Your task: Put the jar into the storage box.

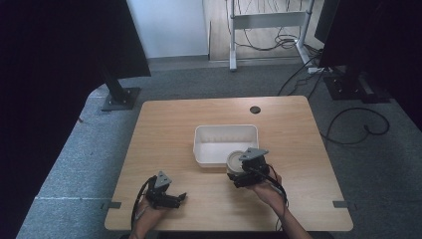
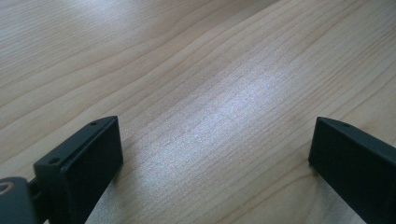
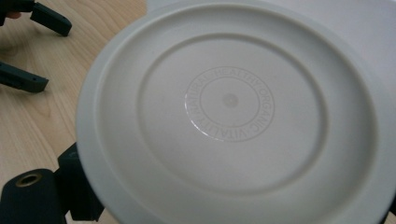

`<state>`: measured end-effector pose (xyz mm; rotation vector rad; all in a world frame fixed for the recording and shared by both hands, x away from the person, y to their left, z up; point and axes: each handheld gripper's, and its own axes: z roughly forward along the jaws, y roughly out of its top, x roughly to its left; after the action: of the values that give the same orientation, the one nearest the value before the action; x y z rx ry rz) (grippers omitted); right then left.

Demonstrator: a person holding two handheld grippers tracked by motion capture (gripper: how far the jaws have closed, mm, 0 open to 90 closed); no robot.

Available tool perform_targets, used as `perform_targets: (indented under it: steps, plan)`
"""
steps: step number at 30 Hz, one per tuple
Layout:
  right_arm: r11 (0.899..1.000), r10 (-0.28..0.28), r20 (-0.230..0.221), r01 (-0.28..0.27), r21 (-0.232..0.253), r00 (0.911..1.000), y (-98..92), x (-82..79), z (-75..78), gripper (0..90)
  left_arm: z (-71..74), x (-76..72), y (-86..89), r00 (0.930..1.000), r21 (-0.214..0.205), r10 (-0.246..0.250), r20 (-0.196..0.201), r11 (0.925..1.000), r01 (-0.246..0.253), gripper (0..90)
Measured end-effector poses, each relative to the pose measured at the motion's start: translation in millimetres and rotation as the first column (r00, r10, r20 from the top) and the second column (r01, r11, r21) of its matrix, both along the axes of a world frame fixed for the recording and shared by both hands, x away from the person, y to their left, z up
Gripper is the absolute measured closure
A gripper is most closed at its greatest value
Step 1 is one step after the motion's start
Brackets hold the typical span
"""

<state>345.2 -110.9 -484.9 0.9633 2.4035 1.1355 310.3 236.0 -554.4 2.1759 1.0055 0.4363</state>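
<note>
Carrying seems to be the step in hand: the right tool (image 1: 247,172) grips a round white container (image 1: 235,162) and holds it at the near right corner of the white bin (image 1: 205,149), in the middle of the high view. I judge that the container is on its way into the bin, or just at its edge; I cannot tell whether it already rests on something. In the right gripper view its lid (image 3: 231,114) is very near, and a dark jaw presses against the rim at the lower left, so this tool is clenched on the container.

The left tool (image 1: 169,199) waits at the lower left of the high view, low over the bare tabletop (image 1: 164,129), jaws wide apart with nothing between them (in its own view I see plain wood grain between the two black pads).

The next move, I think, calls for bringing the container over the hollow of the bin, lowering it level, and only then releasing the jaws.

The lid is smooth matte plastic, circular, with raised concentric rings and small embossed letters around the centre. The bin is rectangular, with rounded corners and thin walls, also plastic. The tabletop is pale wood laminate with a soft shine.
</note>
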Motion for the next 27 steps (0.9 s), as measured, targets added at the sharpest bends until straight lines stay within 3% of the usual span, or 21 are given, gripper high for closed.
perform_targets:
  steps: [27]
  plan:
    - [1.0, -0.013, 0.006, 0.013, -0.008, 0.9999, 27.0, 29.2, 5.1, 9.5, 0.0, -0.1, 0.0, 1.0, 0.0, 0.0, -0.001, 1.0, 0.0, 2.6]
